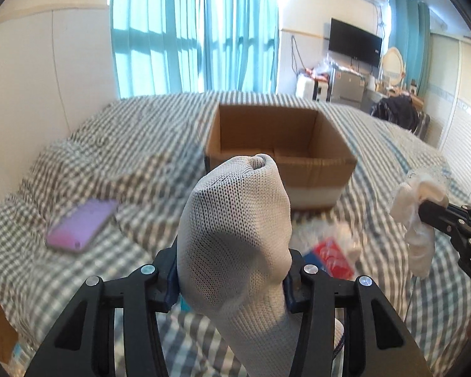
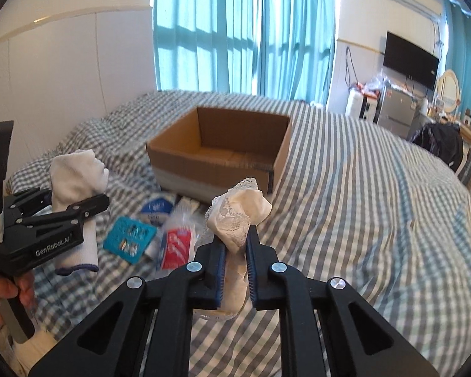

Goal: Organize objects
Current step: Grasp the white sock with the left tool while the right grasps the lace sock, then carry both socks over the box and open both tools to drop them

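Left wrist view: our left gripper (image 1: pixel 232 286) pinches a white knit sock (image 1: pixel 235 238) between its fingers; the open cardboard box (image 1: pixel 317 165) lies dead ahead at twelve o'clock on the bed (image 1: pixel 376 157).

Right wrist view: our right gripper (image 2: pixel 235 251) clamps a cream lace cloth (image 2: pixel 238 210); the box sits at eleven o'clock, clear bedding between.
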`<state>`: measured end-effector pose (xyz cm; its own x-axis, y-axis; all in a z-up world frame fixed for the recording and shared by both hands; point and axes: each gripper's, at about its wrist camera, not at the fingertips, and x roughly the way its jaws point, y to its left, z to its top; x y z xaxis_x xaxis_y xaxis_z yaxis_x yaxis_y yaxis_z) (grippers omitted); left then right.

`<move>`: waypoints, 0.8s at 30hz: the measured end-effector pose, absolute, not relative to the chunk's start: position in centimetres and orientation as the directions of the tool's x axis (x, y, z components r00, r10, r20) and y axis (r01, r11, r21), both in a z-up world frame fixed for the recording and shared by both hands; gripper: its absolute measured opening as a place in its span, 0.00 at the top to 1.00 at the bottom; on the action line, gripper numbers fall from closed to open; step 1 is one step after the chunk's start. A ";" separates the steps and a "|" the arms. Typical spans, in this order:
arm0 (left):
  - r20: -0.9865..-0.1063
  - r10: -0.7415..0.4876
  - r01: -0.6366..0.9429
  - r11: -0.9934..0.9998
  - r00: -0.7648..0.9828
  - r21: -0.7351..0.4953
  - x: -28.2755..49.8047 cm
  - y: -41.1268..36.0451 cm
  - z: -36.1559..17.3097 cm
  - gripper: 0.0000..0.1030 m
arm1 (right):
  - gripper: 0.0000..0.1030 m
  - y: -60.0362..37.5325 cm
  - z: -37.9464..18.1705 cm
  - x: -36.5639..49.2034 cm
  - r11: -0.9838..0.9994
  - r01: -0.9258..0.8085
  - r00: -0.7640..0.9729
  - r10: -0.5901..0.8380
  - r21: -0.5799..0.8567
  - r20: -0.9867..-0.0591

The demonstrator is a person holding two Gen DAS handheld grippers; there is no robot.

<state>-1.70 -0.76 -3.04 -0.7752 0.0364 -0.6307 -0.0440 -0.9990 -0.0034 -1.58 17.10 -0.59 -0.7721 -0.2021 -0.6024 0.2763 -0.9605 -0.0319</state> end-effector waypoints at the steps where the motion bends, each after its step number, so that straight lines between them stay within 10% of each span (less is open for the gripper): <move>1: -0.622 0.037 -0.044 -0.999 -0.782 -0.004 -2.0 -0.7 -2.5 0.51 | 0.89 17.1 -0.1 -1.7 -0.959 0.280 -0.777 -0.206 -0.033 -0.595; 24: -0.483 0.130 -0.161 -0.987 -0.866 0.023 -15.5 2.2 3.6 0.51 | 0.89 14.4 8.3 -15.8 -0.936 0.351 -0.823 -0.294 -0.029 -0.486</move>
